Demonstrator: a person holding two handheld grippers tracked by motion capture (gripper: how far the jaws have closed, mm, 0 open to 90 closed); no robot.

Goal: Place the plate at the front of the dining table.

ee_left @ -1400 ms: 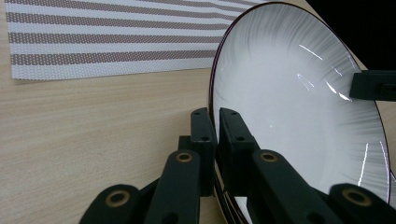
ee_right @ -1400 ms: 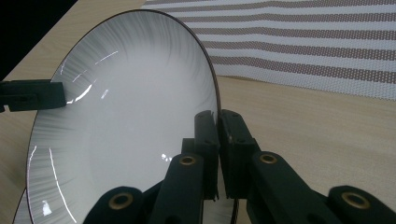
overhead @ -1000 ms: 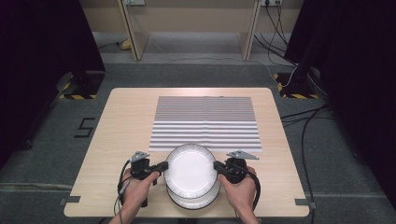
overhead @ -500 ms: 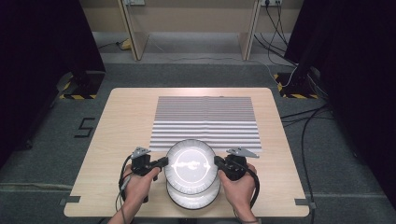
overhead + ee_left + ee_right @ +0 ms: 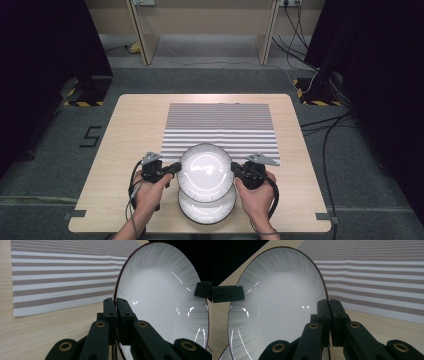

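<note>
A white plate with a thin dark rim (image 5: 205, 172) (image 5: 162, 305) (image 5: 277, 305) is held above the table between both grippers. My left gripper (image 5: 176, 167) (image 5: 116, 307) is shut on its left rim and my right gripper (image 5: 234, 169) (image 5: 328, 308) is shut on its right rim. A second white plate (image 5: 207, 209) lies on the table under the held one, partly covered by it. Beyond them a striped grey-and-white placemat (image 5: 220, 129) (image 5: 57, 272) (image 5: 377, 272) lies flat on the wooden table (image 5: 135, 130).
The table's front edge runs just behind the person's hands (image 5: 145, 195). Bare wood lies left and right of the placemat. Cables (image 5: 330, 125) trail on the floor to the right, and desk legs (image 5: 140, 30) stand beyond the table.
The held plate has moved away from the person toward the placemat, uncovering more of the lower plate. Both grippers moved forward with it.
</note>
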